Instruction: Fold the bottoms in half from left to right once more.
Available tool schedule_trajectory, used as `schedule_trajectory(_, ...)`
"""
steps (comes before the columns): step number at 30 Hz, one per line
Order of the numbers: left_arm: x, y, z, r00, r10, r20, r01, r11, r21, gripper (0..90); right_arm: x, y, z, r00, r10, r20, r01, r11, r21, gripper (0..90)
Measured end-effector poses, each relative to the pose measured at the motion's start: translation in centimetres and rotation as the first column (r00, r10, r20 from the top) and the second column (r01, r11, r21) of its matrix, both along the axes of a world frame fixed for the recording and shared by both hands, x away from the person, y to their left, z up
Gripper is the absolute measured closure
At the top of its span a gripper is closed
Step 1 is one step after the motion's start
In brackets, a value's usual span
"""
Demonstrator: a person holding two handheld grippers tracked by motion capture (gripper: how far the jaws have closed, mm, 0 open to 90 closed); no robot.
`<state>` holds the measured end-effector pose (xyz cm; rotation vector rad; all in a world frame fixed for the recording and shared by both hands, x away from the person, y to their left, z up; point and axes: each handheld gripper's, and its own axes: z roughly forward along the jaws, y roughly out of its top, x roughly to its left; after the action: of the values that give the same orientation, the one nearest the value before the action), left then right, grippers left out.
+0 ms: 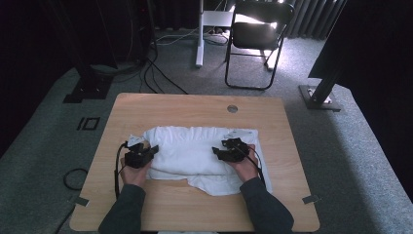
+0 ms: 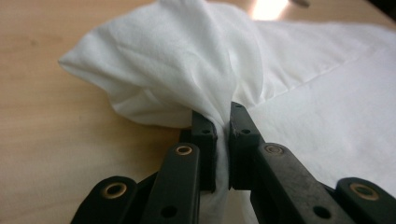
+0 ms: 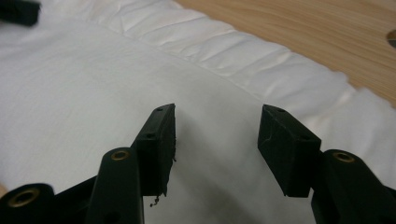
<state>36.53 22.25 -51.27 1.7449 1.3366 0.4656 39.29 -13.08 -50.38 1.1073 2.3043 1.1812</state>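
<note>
On the wooden table [image 1: 146,105] lies the white cloth [image 1: 195,151], folded across its middle. I have my left gripper [image 2: 223,122] clamped on a bunched fold at its left edge. My right gripper [image 3: 217,135] hangs over the cloth's right part, jaws apart, gripping nothing.

Right claw [image 3: 217,140] jaws apart over white cloth [image 3: 84,93], nothing between; wooden table [image 3: 303,23] beyond cloth's gathered edge.

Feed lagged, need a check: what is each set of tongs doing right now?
Left tongs: shut on a bunch of the white cloth.
Right tongs: open above the cloth, holding nothing.
</note>
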Motion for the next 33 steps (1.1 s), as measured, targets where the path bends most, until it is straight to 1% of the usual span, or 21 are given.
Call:
schedule_trajectory(3,-0.1,0.1,1.2,0.9996,-0.007,0.029,0.007,1.0,-0.006,84.5,0.5,0.9,-0.7,0.9998,0.007,-0.017,-0.008,0.999,-0.037,45.6)
schedule_trajectory(4,-0.1,0.2,1.6,0.9993,-0.009,0.036,0.009,0.9999,-0.005,84.5,0.6,1.1,-1.0,0.9996,0.007,-0.029,-0.008,0.999,-0.042,45.5)
schedule_trajectory(5,-0.1,0.2,1.6,0.9993,-0.009,0.036,0.009,0.9999,-0.005,84.5,0.7,1.2,-1.4,0.9993,0.01,-0.036,-0.012,0.999,-0.049,45.5)
schedule_trajectory(6,-0.3,0.2,2.3,0.9985,-0.021,0.05,0.022,0.9997,-0.007,84.5,0.8,1.3,-1.8,0.999,0.013,-0.042,-0.015,0.998,-0.057,45.5)
schedule_trajectory(7,-0.3,0.1,2.6,0.998,-0.029,0.056,0.029,0.9996,-0.006,84.6,0.8,1.4,-2.1,0.9988,0.013,-0.047,-0.016,0.998,-0.061,45.6)
schedule_trajectory(10,-0.5,-0.2,3.4,0.9962,-0.046,0.074,0.046,0.9989,-0.004,84.5,0.8,1.8,-3.0,0.9989,0.014,-0.046,-0.018,0.996,-0.086,45.7)
schedule_trajectory(13,-0.5,-0.7,4.2,0.9934,-0.063,0.096,0.064,0.9979,-0.003,84.6,0.9,2.0,-3.5,0.9985,0.001,-0.055,-0.005,0.997,-0.081,45.9)
schedule_trajectory(16,-0.5,-1.4,5.3,0.989,-0.081,0.123,0.082,0.9966,0.003,84.6,0.8,2.2,-3.8,0.9986,-0.004,-0.053,-0.001,0.997,-0.079,46.3)
schedule_trajectory(17,-0.5,-1.4,5.3,0.989,-0.081,0.123,0.082,0.9966,0.003,84.6,0.8,2.2,-3.8,0.9986,-0.004,-0.053,-0.001,0.997,-0.079,46.3)
schedule_trajectory(19,-0.6,-2.1,6.6,0.9825,-0.105,0.154,0.105,0.9944,0.009,84.7,0.8,2.4,-4.1,0.9987,-0.006,-0.051,0.003,0.998,-0.066,46.8)
schedule_trajectory(20,-0.6,-2.3,6.9,0.9805,-0.112,0.161,0.112,0.9937,0.008,84.6,0.8,2.7,-4.2,0.9989,-0.008,-0.046,0.005,0.998,-0.062,46.9)
schedule_trajectory(23,-0.5,-3.4,8.3,0.9703,-0.141,0.196,0.14,0.99,0.019,84.7,0.6,3.6,-4.4,0.9994,-0.009,-0.034,0.008,0.999,-0.053,47.2)
schedule_trajectory(26,-0.4,-4.5,9.2,0.9605,-0.175,0.216,0.173,0.9845,0.032,84.7,0.3,4.9,-4.5,0.9995,-0.01,-0.029,0.008,0.999,-0.041,47.2)
schedule_trajectory(28,-0.3,-5.3,9.6,0.954,-0.198,0.225,0.196,0.9801,0.033,84.6,0.0,5.7,-4.5,0.9997,-0.004,-0.023,0.003,0.999,-0.042,47.3)
schedule_trajectory(29,-0.3,-5.6,9.6,0.9524,-0.204,0.226,0.203,0.9787,0.03,84.6,-0.2,6.1,-4.5,0.9998,-0.001,-0.019,0.0,0.999,-0.04,47.3)
schedule_trajectory(30,-0.2,-6.1,9.7,0.9494,-0.217,0.227,0.217,0.9758,0.027,84.6,-0.3,6.3,-4.6,0.9999,0.004,-0.012,-0.005,0.999,-0.035,47.3)
schedule_trajectory(33,-0.2,-7.1,9.6,0.9428,-0.245,0.226,0.244,0.9692,0.033,84.6,-0.7,7.3,-5.0,0.9997,0.025,0.004,-0.025,1.0,0.004,47.2)
